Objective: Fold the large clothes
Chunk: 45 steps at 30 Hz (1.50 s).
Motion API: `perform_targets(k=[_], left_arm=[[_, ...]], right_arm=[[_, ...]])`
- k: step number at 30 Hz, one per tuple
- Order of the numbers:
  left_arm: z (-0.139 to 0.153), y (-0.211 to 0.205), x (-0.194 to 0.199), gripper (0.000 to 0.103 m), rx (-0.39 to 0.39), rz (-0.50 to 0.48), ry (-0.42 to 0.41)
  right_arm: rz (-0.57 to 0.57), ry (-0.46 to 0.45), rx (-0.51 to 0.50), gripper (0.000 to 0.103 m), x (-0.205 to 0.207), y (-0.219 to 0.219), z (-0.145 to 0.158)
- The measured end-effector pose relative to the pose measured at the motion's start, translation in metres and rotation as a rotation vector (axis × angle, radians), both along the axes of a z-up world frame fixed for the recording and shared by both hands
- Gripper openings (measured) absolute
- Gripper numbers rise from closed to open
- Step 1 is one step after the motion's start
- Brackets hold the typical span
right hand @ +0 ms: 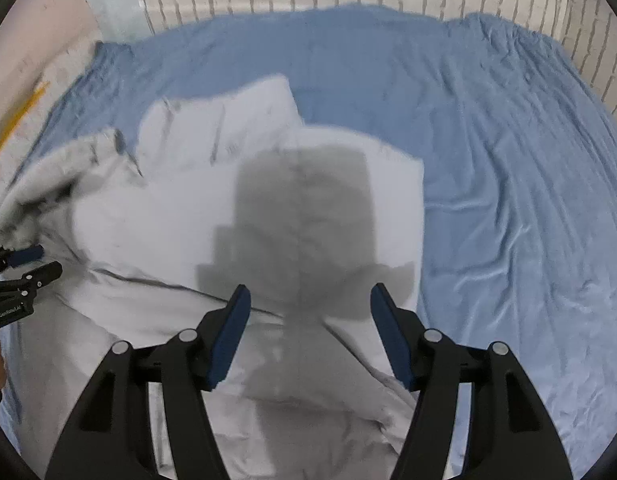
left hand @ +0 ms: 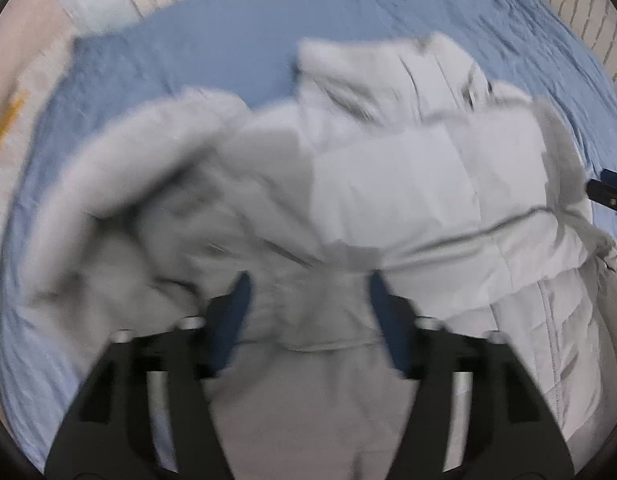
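**Both jaws off the jacket**

Left wrist view: my left gripper (left hand: 308,300) is nearest, jaws spread, nothing pinched. The pale padded jacket (left hand: 388,200) lies bunched below on the blue sheet (left hand: 228,48), fur-trimmed hood (left hand: 148,152) to the left. The frame is blurred.

Right wrist view: my right gripper (right hand: 308,312) is also spread and empty. Its shadow falls on the jacket's folded panel. The fold looks laid down, so I'm probably clear to regrip.

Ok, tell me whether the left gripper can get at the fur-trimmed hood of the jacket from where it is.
Probably yes. The left gripper is open above the pale jacket, and the fur-trimmed hood lies uncovered to its left on the blue sheet, with nothing in between.
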<state>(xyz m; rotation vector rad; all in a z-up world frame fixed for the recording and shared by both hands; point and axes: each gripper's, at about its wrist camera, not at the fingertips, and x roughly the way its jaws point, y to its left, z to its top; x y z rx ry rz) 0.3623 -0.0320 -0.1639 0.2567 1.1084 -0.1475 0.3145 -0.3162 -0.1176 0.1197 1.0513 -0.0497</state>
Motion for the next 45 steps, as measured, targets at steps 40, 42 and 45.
perform_targets(k=[40, 42, 45], left_arm=[[0.076, 0.091, 0.078, 0.008, -0.288, 0.132, -0.108], [0.094, 0.076, 0.056, 0.008, -0.347, 0.088, -0.122], [0.102, 0.029, 0.033, 0.008, -0.347, -0.025, -0.127]], right_arm=[[0.033, 0.013, -0.090, 0.073, 0.001, 0.006, -0.027], [0.030, 0.005, -0.097, 0.073, -0.002, 0.005, -0.022], [0.012, -0.008, -0.124, 0.073, -0.009, -0.001, -0.014]])
